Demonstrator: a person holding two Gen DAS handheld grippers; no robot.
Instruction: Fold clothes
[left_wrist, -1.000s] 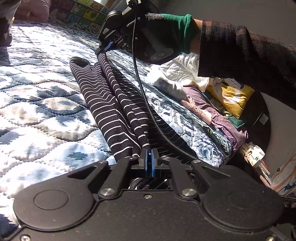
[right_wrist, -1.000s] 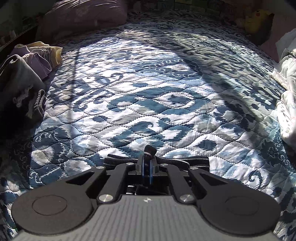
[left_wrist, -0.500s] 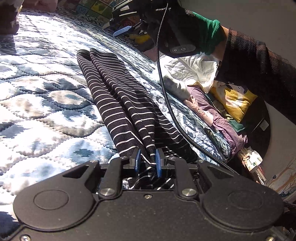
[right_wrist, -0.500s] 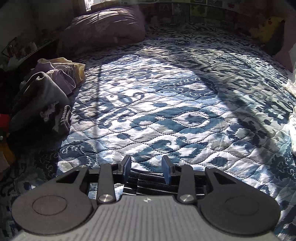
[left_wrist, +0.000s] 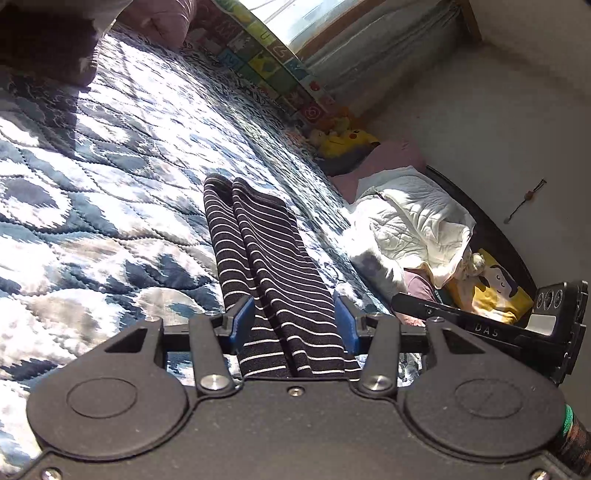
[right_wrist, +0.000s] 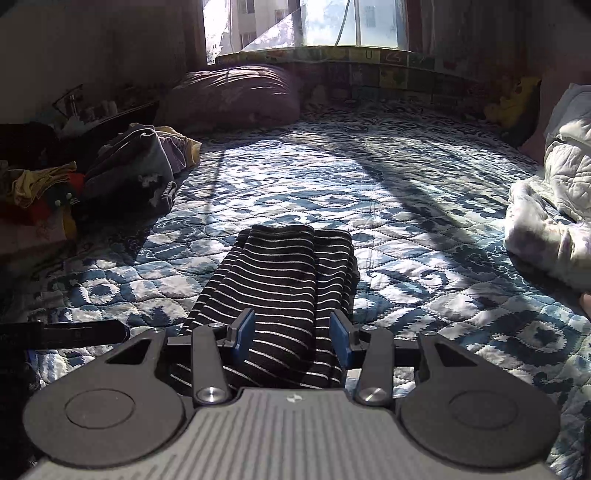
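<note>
Both tongs, pinching one second ago, are now spreading: left gripper (left_wrist: 293, 325) and right gripper (right_wrist: 291, 330) straddling dark white-striped folded garment (right_wrist: 280, 273) on blue patterned quilt (right_wrist: 406, 206). Step: releasing; next, regrasping near end for the cross-fold.

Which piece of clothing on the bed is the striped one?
The black garment with thin white stripes, lying flat on the quilt before both open grippers. The pile of clothes at the left is plain and crumpled.
</note>
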